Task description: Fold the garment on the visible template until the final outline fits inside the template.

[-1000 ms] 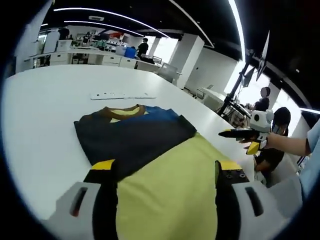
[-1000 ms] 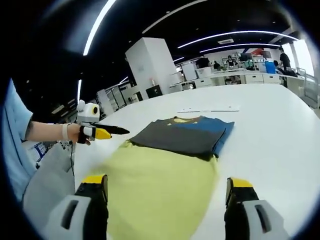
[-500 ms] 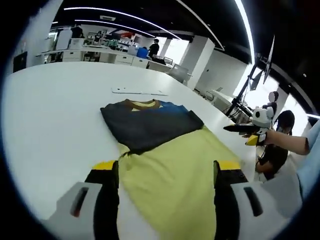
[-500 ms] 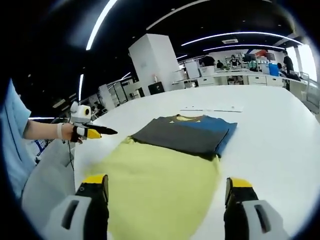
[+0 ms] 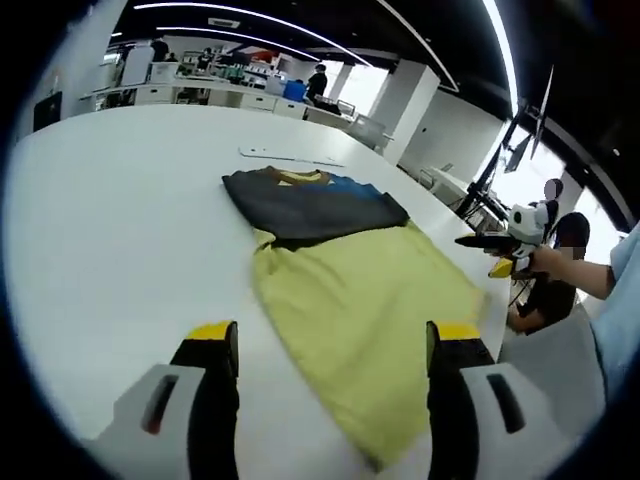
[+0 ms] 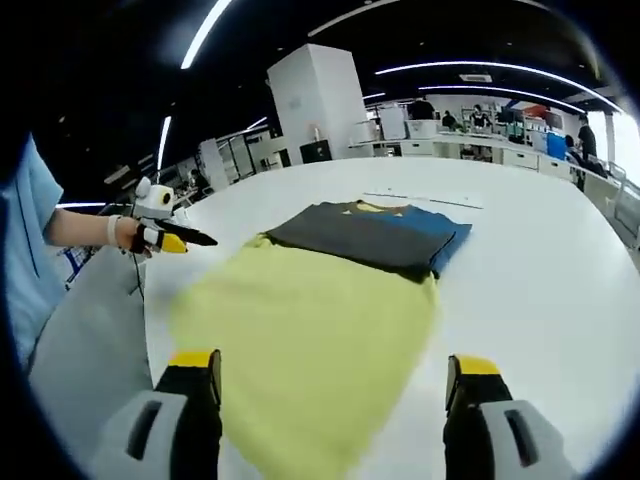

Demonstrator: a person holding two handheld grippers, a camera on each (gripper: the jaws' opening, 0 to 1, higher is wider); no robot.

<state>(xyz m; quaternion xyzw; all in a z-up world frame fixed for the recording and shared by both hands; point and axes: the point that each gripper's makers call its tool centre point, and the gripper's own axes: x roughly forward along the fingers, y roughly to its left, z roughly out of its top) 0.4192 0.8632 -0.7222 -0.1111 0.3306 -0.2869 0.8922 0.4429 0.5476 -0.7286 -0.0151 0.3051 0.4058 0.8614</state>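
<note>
The garment lies flat on the white table [image 5: 110,230]. Its yellow body [image 5: 365,300] [image 6: 300,330] is nearest me, and a dark grey and blue part [image 5: 310,205] [image 6: 375,235] is folded over it at the collar end. My left gripper [image 5: 335,335] is open, its jaws just short of the yellow hem and holding nothing. My right gripper [image 6: 332,362] is open too, its jaws astride the hem's near edge. Each gripper also appears in the other's view, held in a hand off the table's side: the right gripper [image 5: 495,242] and the left gripper [image 6: 175,240].
A flat white strip [image 5: 290,157] [image 6: 425,200] lies on the table beyond the collar. The table's edge [image 5: 500,310] runs close beside the garment. Seated people [image 5: 555,250] are past that edge. Office desks [image 5: 190,95] stand far behind.
Both views have drawn back from the garment. The yellow cloth no longer runs between the left jaws to the bottom of the view; its hem now lies on the table ahead.
</note>
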